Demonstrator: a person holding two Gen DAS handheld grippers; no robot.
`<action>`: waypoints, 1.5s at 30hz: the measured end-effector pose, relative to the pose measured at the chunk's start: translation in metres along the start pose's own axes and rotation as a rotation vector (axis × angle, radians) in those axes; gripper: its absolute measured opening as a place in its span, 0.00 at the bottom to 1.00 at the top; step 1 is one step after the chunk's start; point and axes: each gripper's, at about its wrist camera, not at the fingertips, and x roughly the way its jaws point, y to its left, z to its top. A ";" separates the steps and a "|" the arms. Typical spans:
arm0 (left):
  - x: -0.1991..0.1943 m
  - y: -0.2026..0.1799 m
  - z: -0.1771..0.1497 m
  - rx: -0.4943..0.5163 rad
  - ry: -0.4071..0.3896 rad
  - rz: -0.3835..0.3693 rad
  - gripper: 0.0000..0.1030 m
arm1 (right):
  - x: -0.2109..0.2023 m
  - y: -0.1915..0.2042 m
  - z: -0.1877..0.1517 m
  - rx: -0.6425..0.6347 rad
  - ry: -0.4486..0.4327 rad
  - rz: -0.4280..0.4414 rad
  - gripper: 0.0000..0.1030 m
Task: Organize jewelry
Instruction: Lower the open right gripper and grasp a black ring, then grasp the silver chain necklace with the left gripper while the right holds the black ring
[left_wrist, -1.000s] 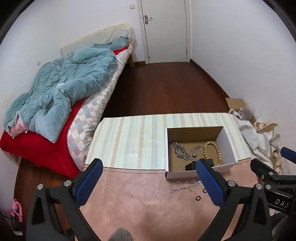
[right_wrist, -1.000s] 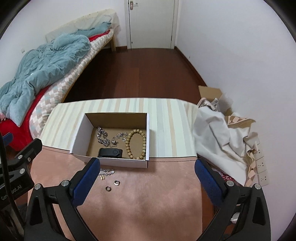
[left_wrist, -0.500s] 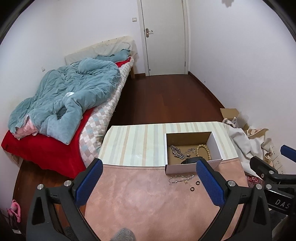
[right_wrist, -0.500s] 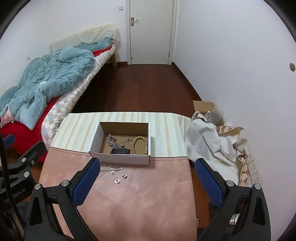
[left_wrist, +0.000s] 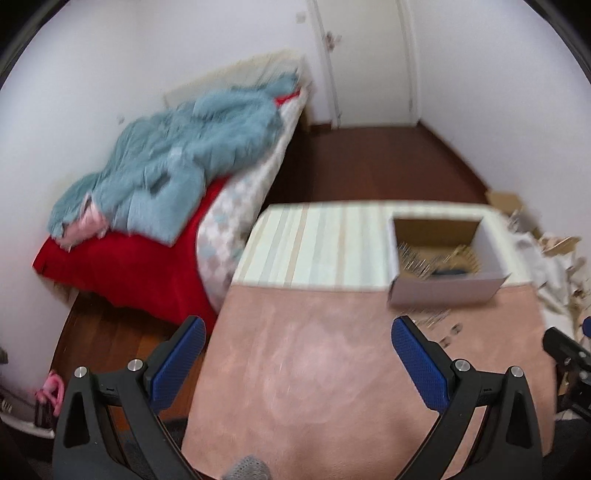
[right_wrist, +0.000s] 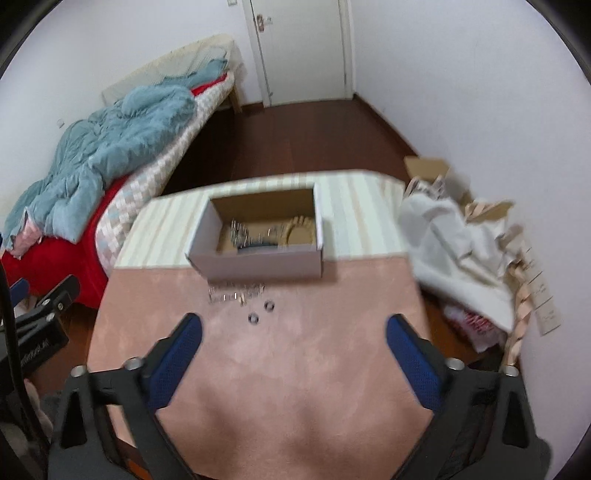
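Observation:
An open cardboard box (right_wrist: 258, 264) (left_wrist: 443, 291) stands on the table where the pink mat meets the striped cloth. It holds a silver chain (right_wrist: 238, 232), a wooden bead bracelet (right_wrist: 301, 225) and a dark object. In front of it on the mat lie a silver chain (right_wrist: 234, 293) and two small rings (right_wrist: 253, 318) (right_wrist: 270, 305). My right gripper (right_wrist: 293, 343) is open and empty, above the mat just short of the rings. My left gripper (left_wrist: 297, 349) is open and empty, left of the box. Both views are blurred.
A bed with a teal duvet (right_wrist: 107, 147) and red sheet stands at the left. White cloth and cardboard scraps (right_wrist: 461, 236) lie right of the table. A closed door (right_wrist: 303, 48) is at the far end. Dark wood floor lies between.
Both grippers have moved; the views are now motion-blurred and the box and rings look closer than half a second ago. Both stay open and empty.

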 end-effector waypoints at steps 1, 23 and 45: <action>0.014 -0.001 -0.006 0.002 0.033 0.011 1.00 | 0.015 -0.002 -0.006 0.005 0.027 0.023 0.69; 0.135 0.003 -0.031 0.038 0.249 0.124 1.00 | 0.181 0.036 -0.007 -0.162 0.145 0.052 0.29; 0.154 -0.081 -0.010 0.003 0.286 -0.243 0.96 | 0.141 -0.061 -0.010 0.032 0.093 -0.050 0.13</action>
